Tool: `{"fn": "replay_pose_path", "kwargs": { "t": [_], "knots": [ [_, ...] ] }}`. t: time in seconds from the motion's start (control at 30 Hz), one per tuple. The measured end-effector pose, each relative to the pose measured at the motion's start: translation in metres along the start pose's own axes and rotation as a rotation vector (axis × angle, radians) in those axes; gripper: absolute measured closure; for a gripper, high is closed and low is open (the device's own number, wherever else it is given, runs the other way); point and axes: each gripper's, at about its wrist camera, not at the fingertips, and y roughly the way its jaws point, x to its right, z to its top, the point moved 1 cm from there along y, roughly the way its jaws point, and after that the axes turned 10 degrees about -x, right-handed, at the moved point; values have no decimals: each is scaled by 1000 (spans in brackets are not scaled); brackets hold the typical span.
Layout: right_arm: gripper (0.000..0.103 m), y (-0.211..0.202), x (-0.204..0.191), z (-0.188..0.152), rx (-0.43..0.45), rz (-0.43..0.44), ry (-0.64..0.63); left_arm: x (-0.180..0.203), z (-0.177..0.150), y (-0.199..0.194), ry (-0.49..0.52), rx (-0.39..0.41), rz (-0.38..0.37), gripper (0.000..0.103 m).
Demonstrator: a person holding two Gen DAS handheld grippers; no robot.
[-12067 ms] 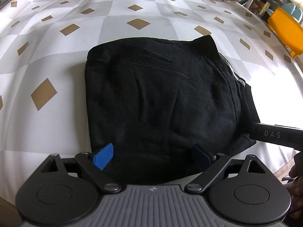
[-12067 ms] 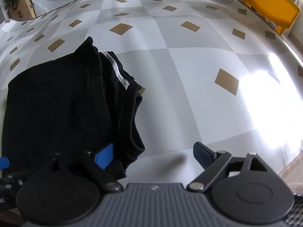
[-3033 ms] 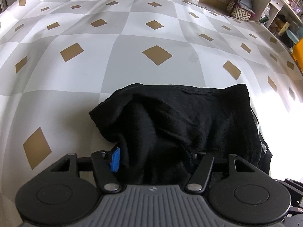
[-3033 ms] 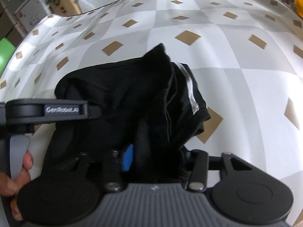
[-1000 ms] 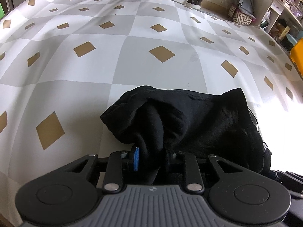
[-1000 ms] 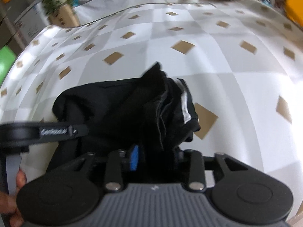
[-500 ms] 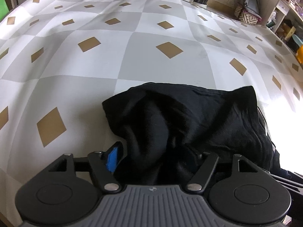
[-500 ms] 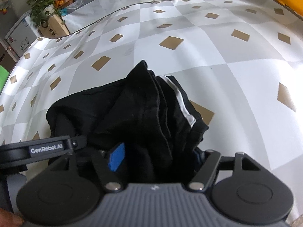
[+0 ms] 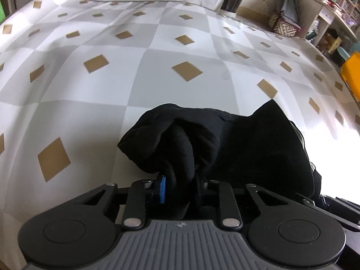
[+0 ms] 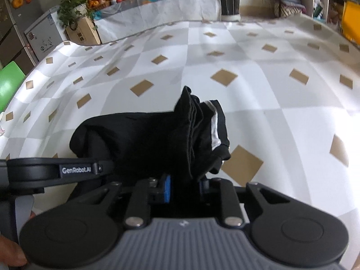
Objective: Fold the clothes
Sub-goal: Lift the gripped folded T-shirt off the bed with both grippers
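Both my claws have just been closing again after springing wide half a second back, and each now has black cloth bunched between its pads. My left claw is pinched narrow on a fat roll of the black garment, blue pad showing at the 9 o'clock side of the fold. My right claw is clamped the same way on the stacked edges at the garment's other end, its blue pad pressed against the layers. A white stripe peeks out along the folded edge at about 1 o'clock from that grip. The bundle sits gathered and humped on the checked table, near edge lifted into both claws, far edge resting on the cloth. In the right view my left tool's arm crosses at 9 o'clock, a fingertip visible at 8 o'clock.
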Motion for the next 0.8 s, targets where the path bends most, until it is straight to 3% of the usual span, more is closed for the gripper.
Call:
{"fn": "replay_pose_path", "kwargs": {
  "t": [0.37, 0.8],
  "knots": [
    [84, -55, -9, -13, 128, -1, -33, 9, -14, -53, 38, 78, 2, 83],
    [83, -105, -8, -36, 190, 17, 0, 17, -41, -96, 39, 128, -15, 83]
  ]
}}
